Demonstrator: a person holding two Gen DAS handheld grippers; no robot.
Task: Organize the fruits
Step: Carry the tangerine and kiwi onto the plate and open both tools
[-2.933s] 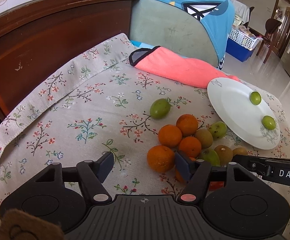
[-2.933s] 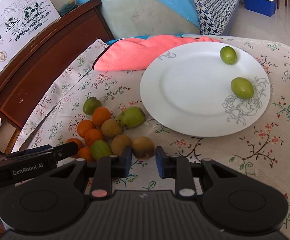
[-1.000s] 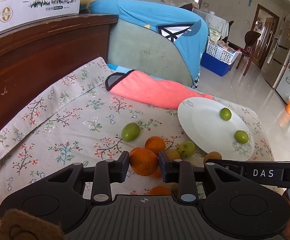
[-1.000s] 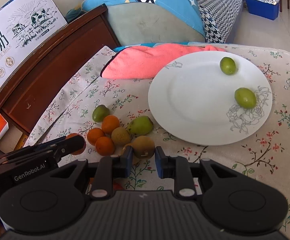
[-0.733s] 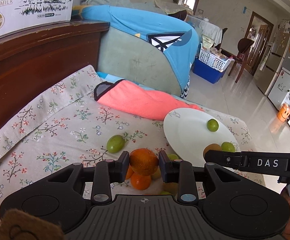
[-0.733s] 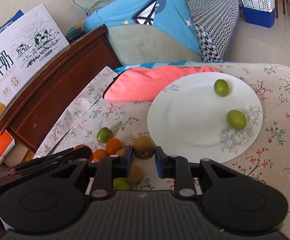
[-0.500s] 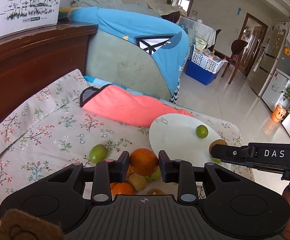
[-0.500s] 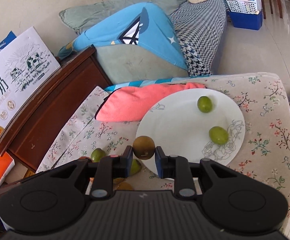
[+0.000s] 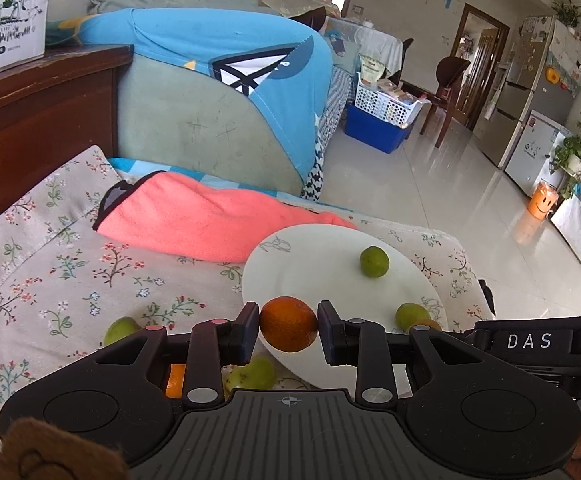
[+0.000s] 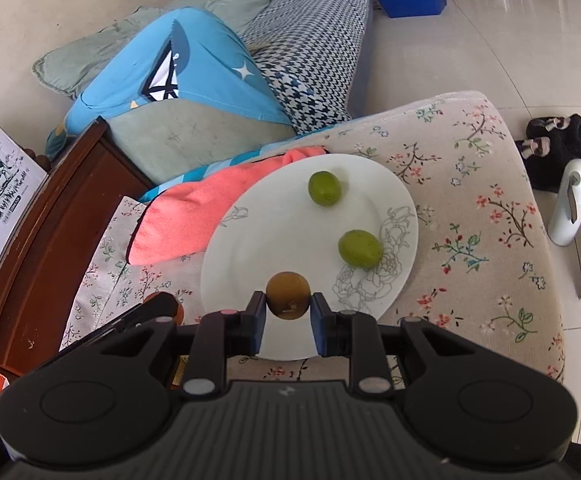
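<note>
Flowered bed cover: over the plate near edge, an orange is gripped by the left gripper, a kiwi by the right gripper.

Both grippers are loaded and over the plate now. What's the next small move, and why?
Probably lower the right gripper and release its kiwi onto the bare near part of the white plate; it hangs over open plate, clear of both green fruits. The left gripper waits with its orange.

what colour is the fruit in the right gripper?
Brown, a kiwi; clearest in the right wrist view.
</note>
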